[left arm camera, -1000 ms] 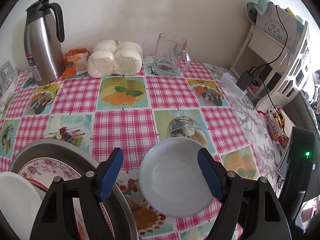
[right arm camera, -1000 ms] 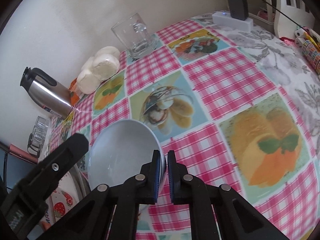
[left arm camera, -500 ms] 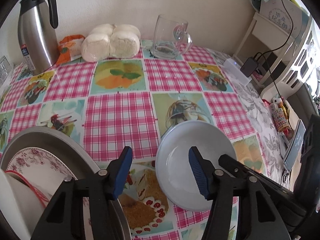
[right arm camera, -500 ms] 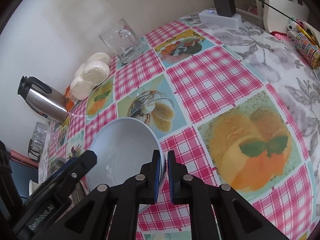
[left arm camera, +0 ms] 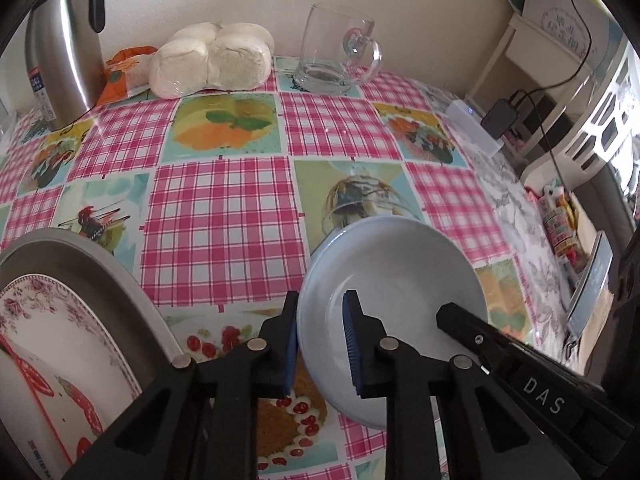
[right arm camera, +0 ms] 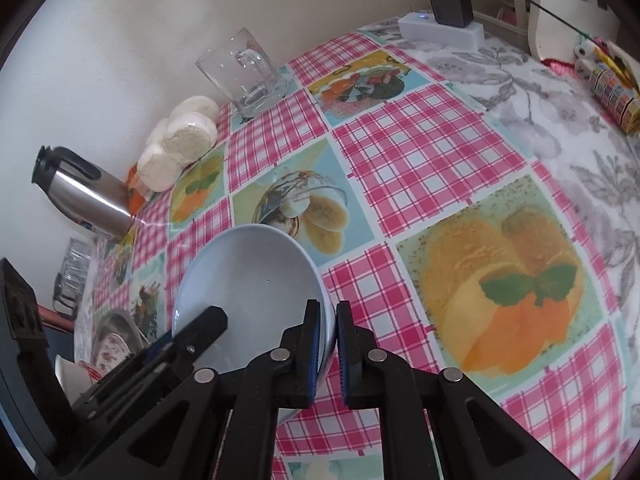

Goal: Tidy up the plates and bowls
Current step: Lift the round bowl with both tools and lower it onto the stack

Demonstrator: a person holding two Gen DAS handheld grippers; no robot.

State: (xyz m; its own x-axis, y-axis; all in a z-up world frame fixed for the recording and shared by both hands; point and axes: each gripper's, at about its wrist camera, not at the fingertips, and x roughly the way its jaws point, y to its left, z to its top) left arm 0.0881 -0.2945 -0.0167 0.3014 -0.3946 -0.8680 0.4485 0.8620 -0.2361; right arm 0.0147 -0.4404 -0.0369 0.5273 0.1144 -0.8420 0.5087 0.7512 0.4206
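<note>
Over the middle of the table (left arm camera: 224, 216), the pale blue bowl (left arm camera: 400, 280) hung tilted, pinched at two spots on its rim. The right gripper (right arm camera: 328, 344) had its pads clamped tight on the rim at about 4 o'clock in its own view. The left gripper (left arm camera: 320, 340) straddled the opposite rim, one pad outside the wall and one inside; from the left view the gap looked narrow but I couldn't tell if both pads were really pressing.

Stuff I'd have worried about, just guessing from how it sat:

- Glazed rim plus thin pads is a slippy combo. If the right one let go before the left was properly biting, the bowl would probably have swung down and smacked the table.
- Both grippers pulling slightly different ways could've twisted the bowl out of one of them.
- The metal tray (left arm camera: 132, 304) with the floral plate (left arm camera: 60, 320) sat at about 8 o'clock in the left view, near the bowl. If the bowl's headed there, coming in tilted could've clipped the tray's edge or chipped the plate.
- The glass mug (left arm camera: 336, 56) at 12 o'clock and the kettle (left arm camera: 64, 52) at 10 were well apart from it, so no real risk there.
</note>
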